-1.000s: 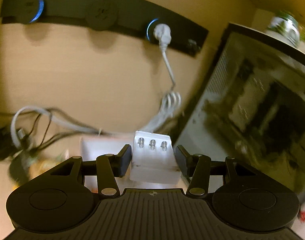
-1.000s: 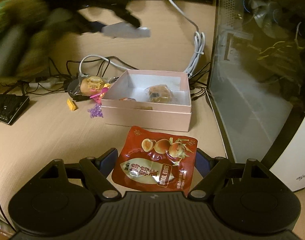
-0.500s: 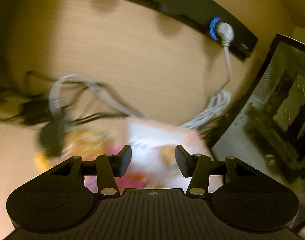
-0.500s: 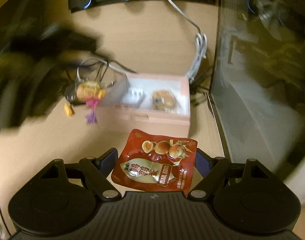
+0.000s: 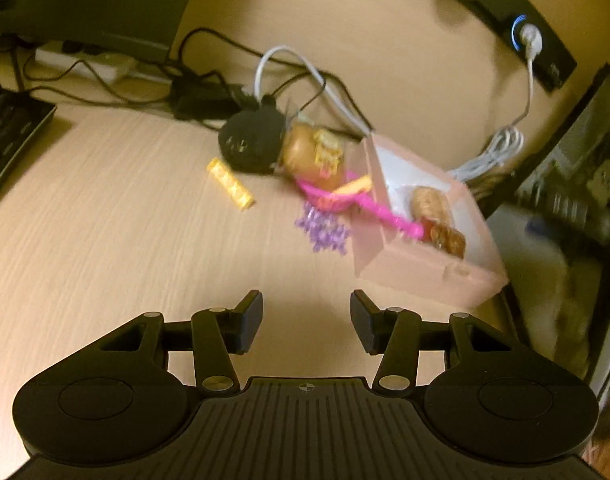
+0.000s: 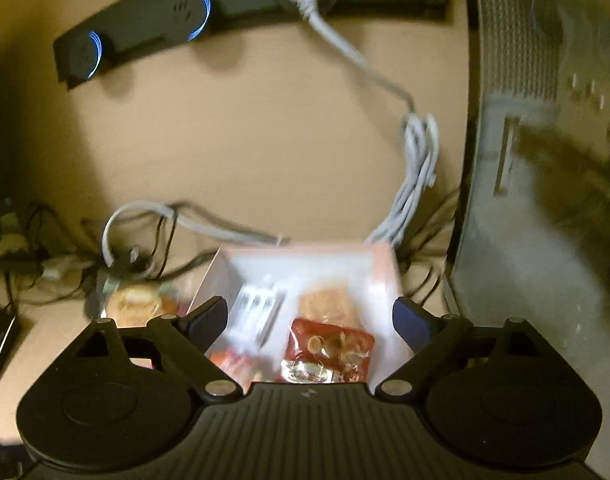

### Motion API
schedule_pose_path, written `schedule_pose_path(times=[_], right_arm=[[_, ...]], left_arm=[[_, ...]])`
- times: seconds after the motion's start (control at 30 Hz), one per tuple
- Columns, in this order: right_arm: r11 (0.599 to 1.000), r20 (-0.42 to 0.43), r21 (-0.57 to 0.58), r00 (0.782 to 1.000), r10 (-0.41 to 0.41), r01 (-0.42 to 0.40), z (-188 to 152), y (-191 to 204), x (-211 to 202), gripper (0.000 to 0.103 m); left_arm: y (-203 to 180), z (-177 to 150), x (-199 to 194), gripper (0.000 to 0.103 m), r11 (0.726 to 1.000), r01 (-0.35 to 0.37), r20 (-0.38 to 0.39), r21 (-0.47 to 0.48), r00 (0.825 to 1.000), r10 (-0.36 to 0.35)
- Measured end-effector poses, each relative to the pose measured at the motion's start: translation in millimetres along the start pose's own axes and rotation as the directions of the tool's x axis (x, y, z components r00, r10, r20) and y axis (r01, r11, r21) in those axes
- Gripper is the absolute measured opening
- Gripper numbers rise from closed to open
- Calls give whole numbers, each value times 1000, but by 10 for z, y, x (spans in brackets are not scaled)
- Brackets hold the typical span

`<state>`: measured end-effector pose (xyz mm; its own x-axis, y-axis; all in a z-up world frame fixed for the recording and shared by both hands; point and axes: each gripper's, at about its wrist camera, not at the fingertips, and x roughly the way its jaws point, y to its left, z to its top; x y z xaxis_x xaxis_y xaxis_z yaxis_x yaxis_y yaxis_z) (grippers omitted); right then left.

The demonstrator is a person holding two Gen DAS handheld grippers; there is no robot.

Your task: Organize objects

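A pink open box (image 5: 433,276) sits on the wooden desk; it shows in the right wrist view too (image 6: 381,268). In it lie a white block with screws (image 6: 257,312), a wrapped pastry (image 6: 329,304) and the red quail-egg snack packet (image 6: 329,354). My right gripper (image 6: 311,316) is open above the box, the packet lying below it. My left gripper (image 5: 307,316) is open and empty over bare desk, left of the box. Left of the box lie a wrapped bun (image 5: 315,152), a pink spoon (image 5: 369,208), purple beads (image 5: 323,230) and a yellow brick (image 5: 231,184).
A black round object (image 5: 253,142) and tangled cables (image 5: 209,80) lie behind the loose items. A keyboard (image 5: 9,136) is at the far left. A glass-sided computer case (image 6: 545,160) stands right of the box. A black socket strip (image 6: 241,12) runs along the wall.
My left gripper let go of the white block, now in the box, and swung left and down. My right gripper moved over the box and let go of the red packet, which lies inside.
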<state>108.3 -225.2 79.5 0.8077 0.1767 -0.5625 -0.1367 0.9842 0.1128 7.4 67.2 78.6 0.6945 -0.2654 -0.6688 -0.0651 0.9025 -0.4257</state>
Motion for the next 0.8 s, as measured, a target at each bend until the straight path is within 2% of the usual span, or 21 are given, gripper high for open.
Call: schedule_pose_path(times=[0.2, 0.4, 0.5, 0.7, 0.73, 0.8], right_arm=[[997, -54, -78, 998, -8, 4, -517, 164, -130, 91], [992, -92, -125, 995, -42, 30, -842, 300, -299, 97], [991, -108, -130, 993, -50, 36, -951, 350, -396, 97], [985, -132, -166, 989, -69, 46, -1203, 419, -453, 98], [984, -140, -171, 987, -74, 50, -1241, 426, -439, 98], [986, -160, -162, 985, -72, 46, -1290, 431, -407, 98]], left_arm=[[-114, 358, 322, 53, 994, 72, 0, -86, 997, -72], [-355, 561, 789, 53, 994, 50, 2, -99, 999, -50], [-472, 623, 1020, 52, 995, 59, -31, -81, 998, -62], [-530, 604, 1273, 53, 1000, -4, -77, 3, 997, 4], [-511, 592, 1293, 55, 1000, -2, -82, 8, 997, 3], [-474, 600, 1302, 51, 1000, 22, -85, 8, 996, -22]])
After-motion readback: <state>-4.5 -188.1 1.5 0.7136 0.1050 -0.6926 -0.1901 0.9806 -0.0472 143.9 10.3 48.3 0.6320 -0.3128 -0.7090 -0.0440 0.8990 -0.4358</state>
